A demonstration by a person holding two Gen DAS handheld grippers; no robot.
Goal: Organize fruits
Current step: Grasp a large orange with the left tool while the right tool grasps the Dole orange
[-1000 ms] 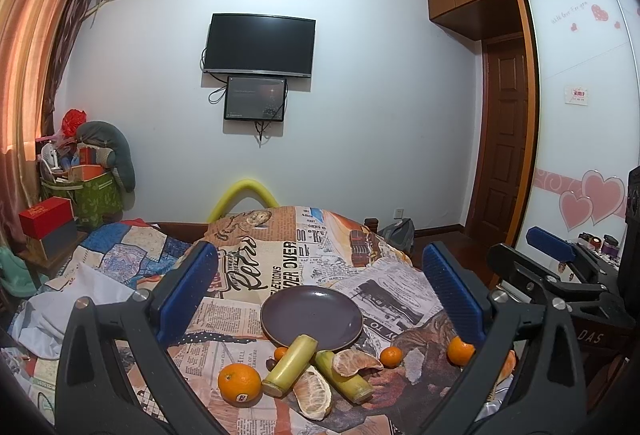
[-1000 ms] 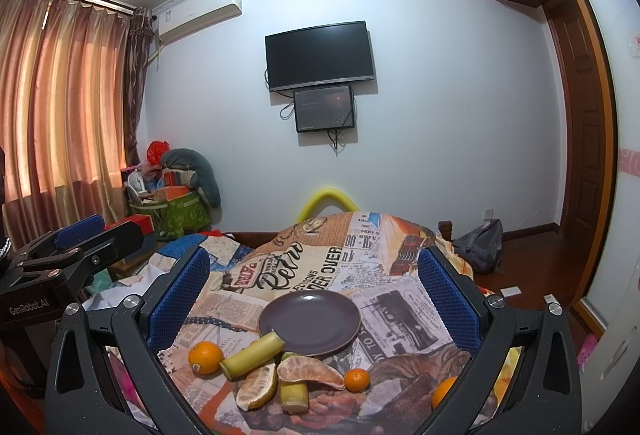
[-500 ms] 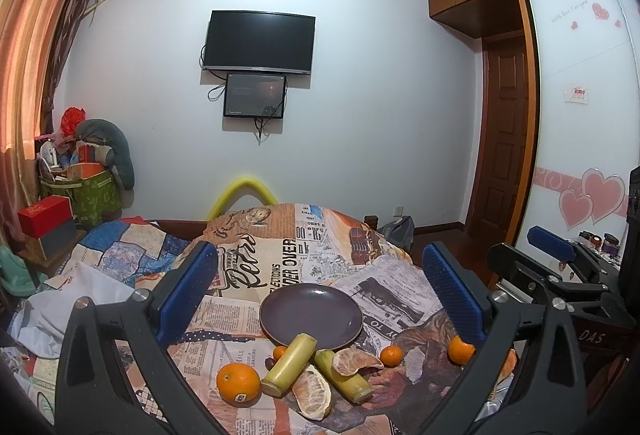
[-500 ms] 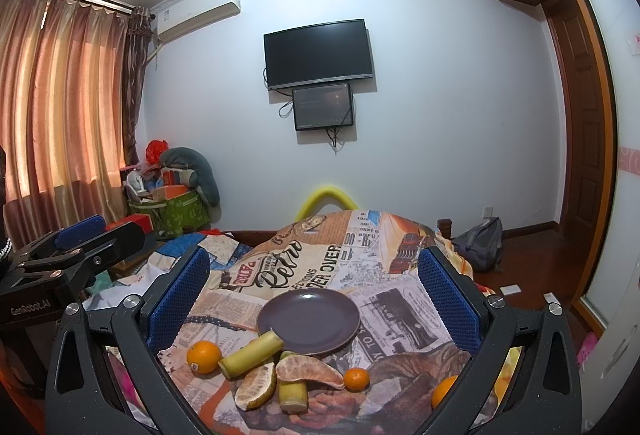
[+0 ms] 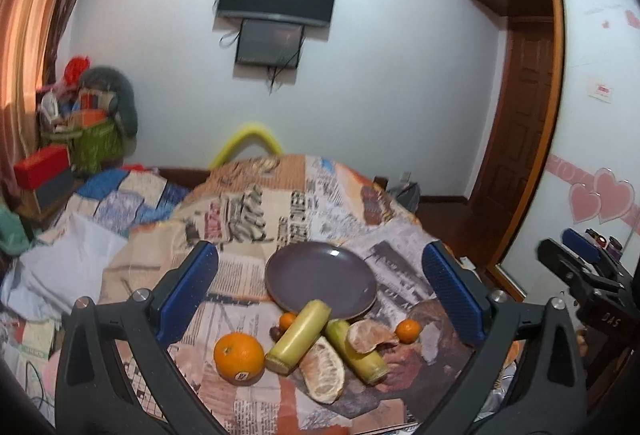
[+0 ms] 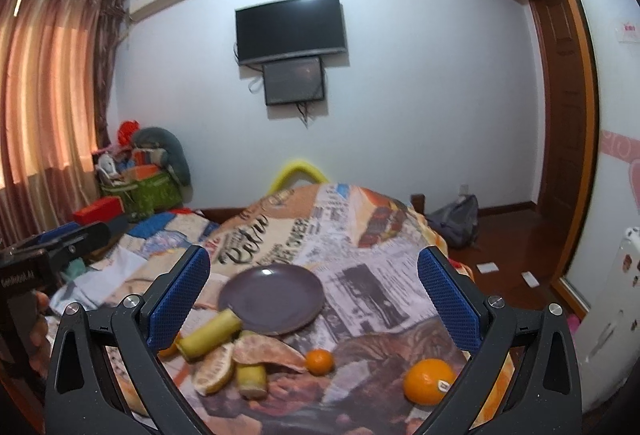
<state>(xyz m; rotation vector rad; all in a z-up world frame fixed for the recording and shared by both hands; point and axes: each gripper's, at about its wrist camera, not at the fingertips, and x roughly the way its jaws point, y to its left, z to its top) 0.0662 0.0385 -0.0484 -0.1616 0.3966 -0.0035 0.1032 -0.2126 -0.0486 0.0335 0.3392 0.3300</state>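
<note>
the purple plate (image 5: 320,277) sits on the newspaper-print cloth (image 5: 256,211) over the counter and has nothing on its face; only the tip of one yellow-green cane piece (image 5: 298,331) rests against its near rim. the rest of the fruit lies just in front of the plate: a second cane piece (image 5: 356,351), a peeled segment (image 5: 324,371) and another peeled piece (image 5: 370,335) atop it, a big orange (image 5: 239,357) to the plate's near left, a small tangerine (image 5: 408,330) to its near right, and another tangerine (image 5: 287,321) tucked by the rim. a second big orange (image 6: 429,381) lies further right of the plate, well apart from the pile.

the left gripper (image 5: 320,299) and right gripper (image 6: 312,303) both hang over the fruit with jaws wide apart, holding nothing.

against half a second ago, both views have tipped down and closer to the plate, and the right view has swung right so that orange shows whole; the blur makes finer shifts hard to judge. the fruit looks unmoved.
</note>
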